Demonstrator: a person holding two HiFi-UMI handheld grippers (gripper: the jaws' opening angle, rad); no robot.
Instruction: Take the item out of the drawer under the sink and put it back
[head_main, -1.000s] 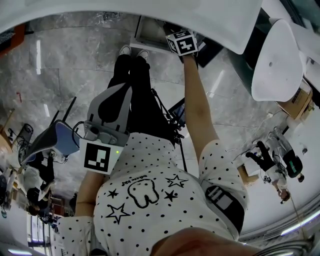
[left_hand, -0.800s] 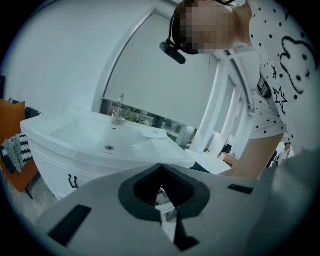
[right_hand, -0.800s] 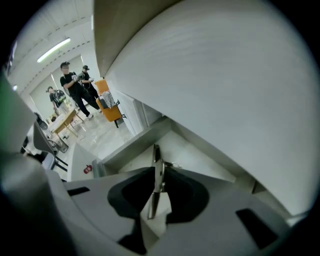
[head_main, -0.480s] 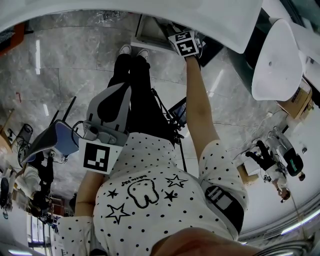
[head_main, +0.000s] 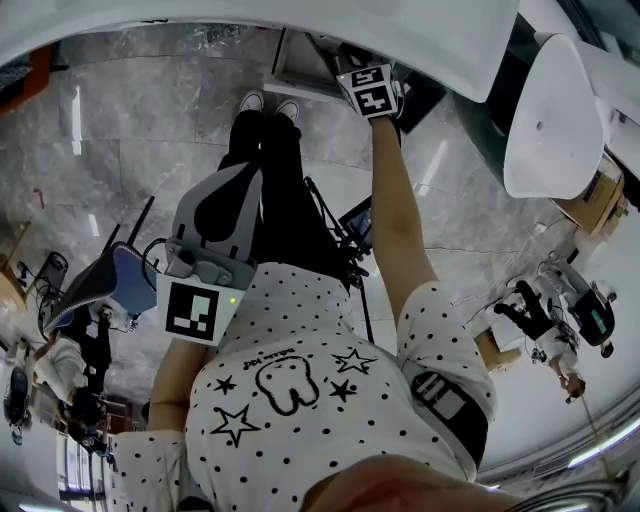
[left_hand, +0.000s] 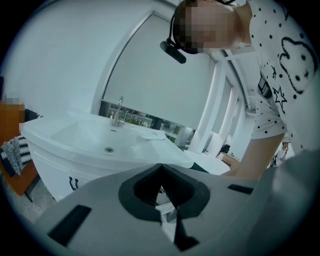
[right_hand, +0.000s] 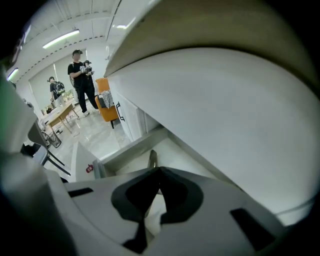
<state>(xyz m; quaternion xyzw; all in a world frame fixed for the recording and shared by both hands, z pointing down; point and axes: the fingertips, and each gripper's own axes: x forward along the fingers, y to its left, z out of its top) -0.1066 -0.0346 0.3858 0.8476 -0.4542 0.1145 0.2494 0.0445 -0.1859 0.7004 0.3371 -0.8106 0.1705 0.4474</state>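
Observation:
The drawer (head_main: 297, 62) under the white sink (head_main: 430, 40) stands pulled out. My right gripper (head_main: 352, 70) reaches into it at arm's length, its tips hidden behind its marker cube (head_main: 367, 90). In the right gripper view the jaws of this gripper (right_hand: 159, 173) have just been closing and now meet. A thin brownish item (right_hand: 152, 159) lies on the drawer floor (right_hand: 175, 152) right at the tips. I cannot tell whether it is pinched. My left gripper (head_main: 250, 180) hangs shut near my body with nothing in it, pointing at the sink (left_hand: 107, 140) and its tap (left_hand: 118, 111).
The basin's underside (right_hand: 215, 110) hangs low over the drawer. My legs and shoes (head_main: 265, 105) stand before the cabinet. A tripod-like stand (head_main: 350, 225) is on the marble floor, a white oval tub (head_main: 555, 120) at the right. People (right_hand: 80, 75) and an orange chair (right_hand: 106, 107) are far off.
The right gripper's marker cube has turned a little and shifted slightly right at the drawer. The left gripper has stayed where it was.

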